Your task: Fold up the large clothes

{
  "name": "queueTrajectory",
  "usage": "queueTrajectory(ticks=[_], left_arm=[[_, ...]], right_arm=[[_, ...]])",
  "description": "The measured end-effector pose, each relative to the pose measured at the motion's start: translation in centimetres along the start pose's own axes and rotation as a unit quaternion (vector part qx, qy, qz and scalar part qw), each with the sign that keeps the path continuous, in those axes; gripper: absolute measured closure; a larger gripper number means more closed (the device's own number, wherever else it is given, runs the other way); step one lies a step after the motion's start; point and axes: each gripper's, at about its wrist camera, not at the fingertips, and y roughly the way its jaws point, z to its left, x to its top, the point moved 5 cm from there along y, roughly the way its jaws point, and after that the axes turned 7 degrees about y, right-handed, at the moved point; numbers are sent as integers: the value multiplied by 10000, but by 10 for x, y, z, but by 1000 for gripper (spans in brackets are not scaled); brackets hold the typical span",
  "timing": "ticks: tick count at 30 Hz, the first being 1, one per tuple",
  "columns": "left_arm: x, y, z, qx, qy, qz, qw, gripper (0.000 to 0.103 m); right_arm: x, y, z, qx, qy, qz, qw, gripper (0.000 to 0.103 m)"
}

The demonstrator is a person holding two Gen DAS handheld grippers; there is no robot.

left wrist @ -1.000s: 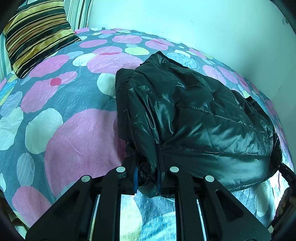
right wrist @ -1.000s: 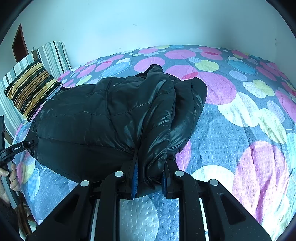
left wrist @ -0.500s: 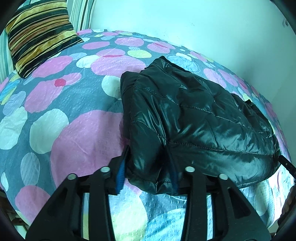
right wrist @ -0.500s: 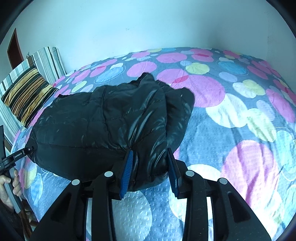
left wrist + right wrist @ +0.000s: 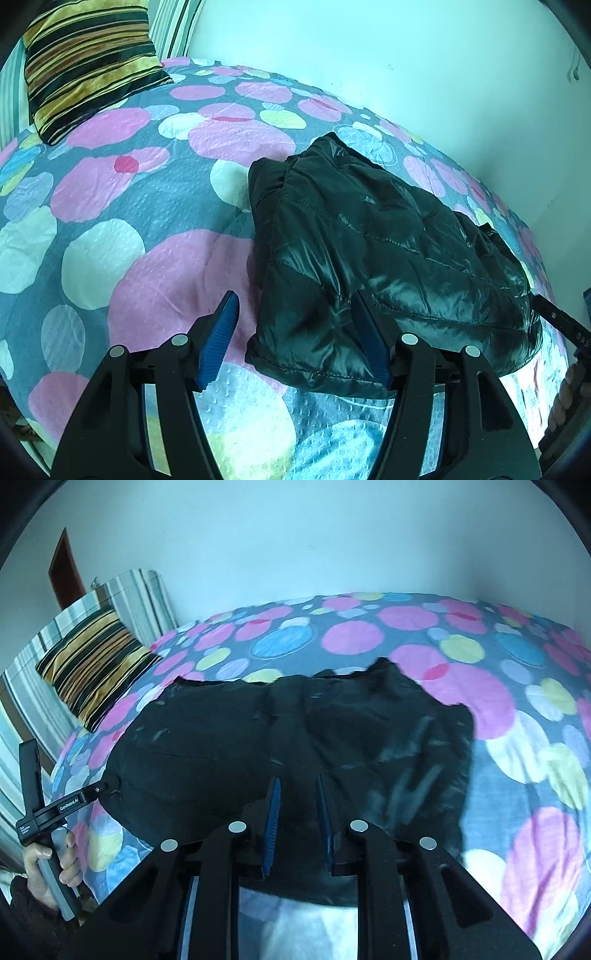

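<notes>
Both the left gripper (image 5: 295, 328) and the right gripper (image 5: 297, 805) are released at the near edge of the folded black jacket (image 5: 369, 251) on the bedspread (image 5: 110, 221).

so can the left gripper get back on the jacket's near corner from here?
Probably yes: the left gripper is open, and the jacket corner lies between its fingers with nothing blocking.

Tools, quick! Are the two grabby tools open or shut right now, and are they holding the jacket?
Left tool: open wide, holding nothing; the jacket corner lies between its fingers.
Right tool: open a little over the jacket, gripping nothing.
</notes>
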Motion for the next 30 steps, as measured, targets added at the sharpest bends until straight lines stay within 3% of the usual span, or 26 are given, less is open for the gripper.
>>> queueTrajectory(ticks=[14, 23, 30], left_arm=[[11, 15, 10, -2, -49, 154, 9999, 35], [24, 31, 11, -112, 63, 340, 9993, 30], [35, 48, 7, -235, 172, 600, 9978, 28]], right_arm=[[16, 77, 43, 159, -48, 546, 9984, 83], [0, 116, 42, -193, -185, 954, 9951, 85], [-5, 121, 44, -374, -268, 970, 9942, 85]])
